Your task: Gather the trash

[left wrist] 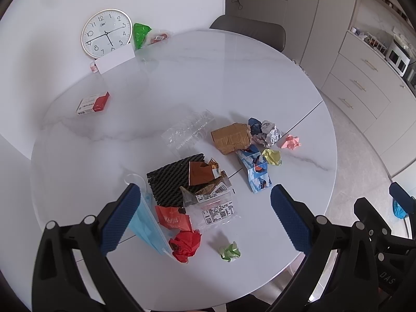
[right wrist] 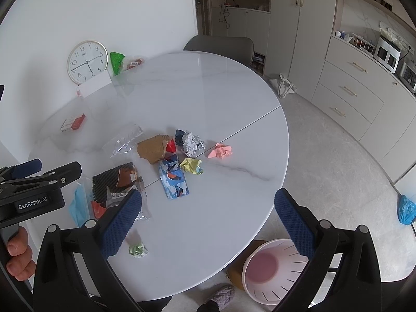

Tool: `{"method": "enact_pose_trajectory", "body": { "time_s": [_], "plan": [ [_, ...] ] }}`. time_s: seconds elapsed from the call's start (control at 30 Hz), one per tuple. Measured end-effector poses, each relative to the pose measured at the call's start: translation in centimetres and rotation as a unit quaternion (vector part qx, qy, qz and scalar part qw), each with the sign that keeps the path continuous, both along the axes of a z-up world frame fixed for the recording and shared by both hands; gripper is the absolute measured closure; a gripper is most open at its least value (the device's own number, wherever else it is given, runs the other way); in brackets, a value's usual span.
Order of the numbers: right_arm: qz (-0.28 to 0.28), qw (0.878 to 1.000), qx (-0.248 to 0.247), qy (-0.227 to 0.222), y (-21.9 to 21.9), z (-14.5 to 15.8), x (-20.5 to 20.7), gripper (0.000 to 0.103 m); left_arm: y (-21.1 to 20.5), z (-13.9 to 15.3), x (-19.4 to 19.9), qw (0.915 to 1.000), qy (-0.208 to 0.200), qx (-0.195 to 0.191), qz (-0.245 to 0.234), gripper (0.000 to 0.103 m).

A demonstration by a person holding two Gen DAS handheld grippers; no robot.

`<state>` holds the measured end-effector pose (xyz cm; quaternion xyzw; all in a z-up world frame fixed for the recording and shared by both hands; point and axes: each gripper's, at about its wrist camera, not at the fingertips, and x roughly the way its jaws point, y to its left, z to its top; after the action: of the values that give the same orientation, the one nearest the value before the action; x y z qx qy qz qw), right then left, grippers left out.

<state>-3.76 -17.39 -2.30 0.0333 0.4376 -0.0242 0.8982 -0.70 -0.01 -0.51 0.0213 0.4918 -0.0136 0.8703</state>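
Marble table [left wrist: 182, 78] strewn with trash, both grippers' fingers spread, pink bin [right wrist: 273, 273] below

A round marble table [right wrist: 197, 98] stands by a white wall [right wrist: 124, 7], with beige cabinets [right wrist: 348, 93] and perhaps tiled floor [right wrist: 325, 161].

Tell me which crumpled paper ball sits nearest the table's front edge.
The green ball, alone near the edge; the yellow and pink ones lie farther back.

The left hand-held gripper [left wrist: 201, 217] is held with its jaws spread wide, nothing between them. The right hand-held gripper [right wrist: 208, 219] is likewise spread and empty. The left hand [right wrist: 18, 253] is wrapped around its handle.
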Motion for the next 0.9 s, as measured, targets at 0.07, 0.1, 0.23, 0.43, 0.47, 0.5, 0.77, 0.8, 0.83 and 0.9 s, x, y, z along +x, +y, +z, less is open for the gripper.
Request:
{"method": "enact_pose_trajectory", "body": {
  "time_s": [0.07, 0.1, 0.23, 0.43, 0.47, 0.5, 0.77, 0.8, 0.83, 0.9],
  "plan": [
    [0.0, 1.0, 0.0, 0.0, -0.05, 0.05, -0.01, 0.002, -0.03, -0.01, -0.01, 1.0, 0.0, 0.0, -0.001, 0.007],
    [0.0, 1.0, -0.001, 0.0, -0.04, 0.06, -0.03, 0.002, -0.04, -0.02, -0.02, 1.0, 0.0, 0.0, -0.001, 0.007],
    [0.0, 1.0, -0.001, 0.001, -0.08, 0.13, -0.02, 0.002, -0.15, -0.03, 0.04, 1.0, 0.001, -0.001, -0.002, 0.007],
    [0.0, 1.0, -0.001, 0.001, -0.14, 0.16, -0.1, 0.002, -0.15, -0.02, 0.06, 1.0, 0.001, -0.001, -0.001, 0.007],
    [0.0, 1.0, -0.002, 0.001, -0.14, 0.16, -0.1, 0.002, -0.16, -0.01, 0.07, 1.0, 0.001, -0.001, -0.001, 0.007],
    [0.0, 1.0, -0.002, 0.001, -0.2, 0.2, -0.15, 0.002, -0.16, -0.02, 0.07, 1.0, 0.001, -0.001, -0.001, 0.007],
    [0.0, 1.0, -0.003, 0.001, -0.31, 0.2, -0.28, 0.002, -0.15, 0.01, 0.09, 1.0, 0.002, -0.002, -0.002, 0.007],
    [0.001, 1.0, -0.003, 0.001, -0.33, 0.15, -0.3, 0.002, -0.16, 0.01, 0.08, 1.0, 0.002, -0.001, -0.001, 0.007],
    [0.001, 1.0, -0.003, 0.0, -0.35, 0.15, -0.4, 0.002, -0.2, 0.02, 0.09, 1.0, 0.002, -0.001, -0.002, 0.007],
    [0.001, 1.0, -0.004, 0.001, -0.27, 0.06, -0.38, 0.002, -0.24, -0.01, 0.07, 1.0, 0.002, 0.0, -0.003, 0.007]
  ]
}}
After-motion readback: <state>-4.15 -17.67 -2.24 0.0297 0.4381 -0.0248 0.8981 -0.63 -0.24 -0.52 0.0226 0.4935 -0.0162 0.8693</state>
